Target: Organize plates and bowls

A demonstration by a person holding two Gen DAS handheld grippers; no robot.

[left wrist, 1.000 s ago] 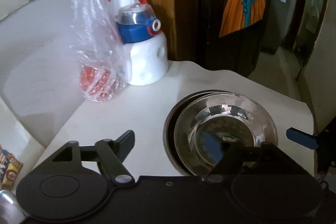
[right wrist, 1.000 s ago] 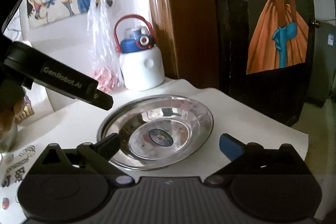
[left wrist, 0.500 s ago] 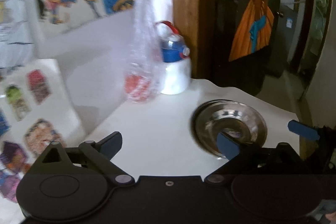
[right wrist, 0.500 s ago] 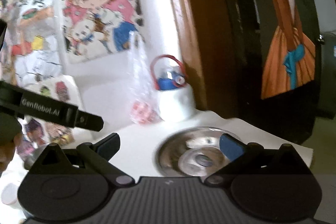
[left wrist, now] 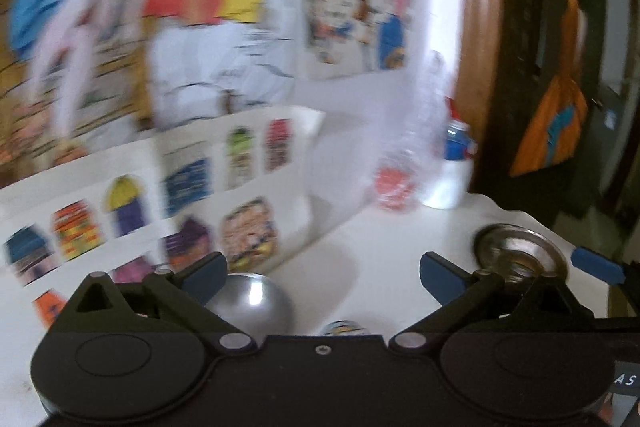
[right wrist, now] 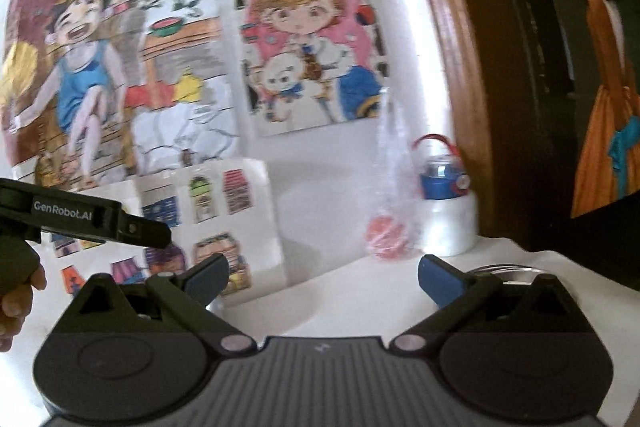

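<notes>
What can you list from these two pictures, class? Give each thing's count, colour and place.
Plate: one visible, blurred, may be stacked; silver; far right of the white table.
Bowl: one; silver; near, by the left gripper.
Bottle: one; white, blue lid, red handle; back, by the door frame.
Bag: one; clear, something red inside; left of the bottle.
Drawings: several; colourful; wall.
Left gripper: black, blue tips; jaws open.
Right gripper: same; jaws open.
Hand: one; left edge of the right view.

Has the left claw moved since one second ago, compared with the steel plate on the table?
Yes. The left claw has pulled back and swung left: the steel plate now looks smaller and far right.
</notes>
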